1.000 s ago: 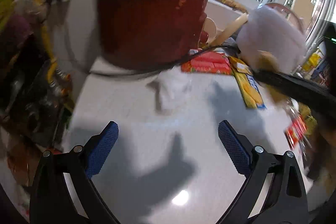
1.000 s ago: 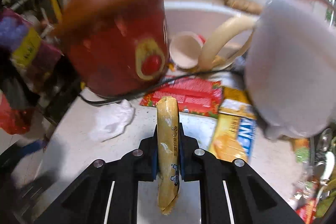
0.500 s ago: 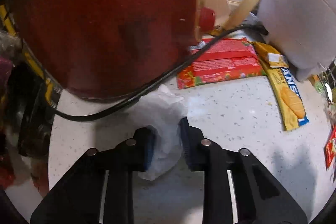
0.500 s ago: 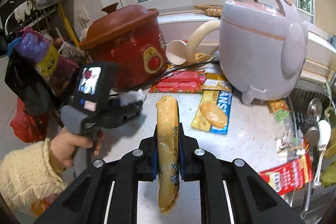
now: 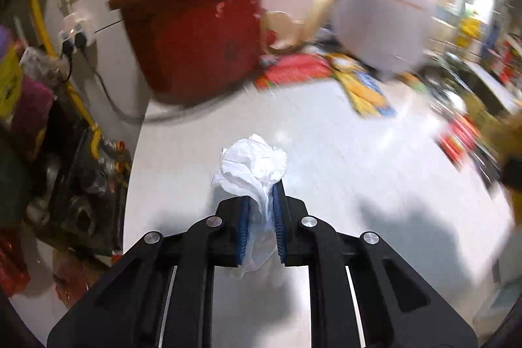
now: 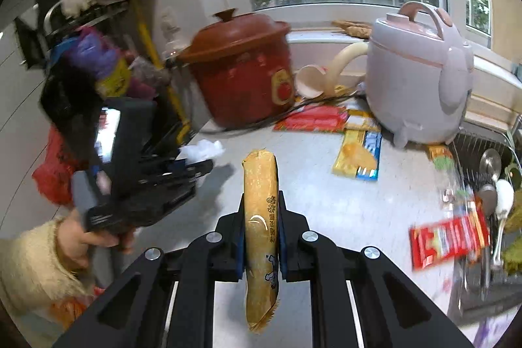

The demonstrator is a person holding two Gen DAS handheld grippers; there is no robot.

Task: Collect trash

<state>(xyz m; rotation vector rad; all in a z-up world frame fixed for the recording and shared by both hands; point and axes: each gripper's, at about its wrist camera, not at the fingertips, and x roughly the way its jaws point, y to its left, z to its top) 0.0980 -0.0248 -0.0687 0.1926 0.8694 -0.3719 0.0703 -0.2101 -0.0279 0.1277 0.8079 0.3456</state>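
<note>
left gripper (image 5: 261,201): jaws just closed, clamped on crumpled white tissue (image 5: 253,167), lifted above tabletop (image 5: 342,158) | right gripper (image 6: 261,211): jaws clamped on tan snack wrapper (image 6: 261,217), upright, above tabletop

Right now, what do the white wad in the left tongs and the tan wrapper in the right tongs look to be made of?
White wad: looks like thin crumpled plastic film or tissue; soft folds, a translucent tail between the left tongs. I cannot tell which. Tan wrapper: seemingly printed plastic film, slightly glossy, with a serrated sealed end, pinched in the right tongs.
</note>
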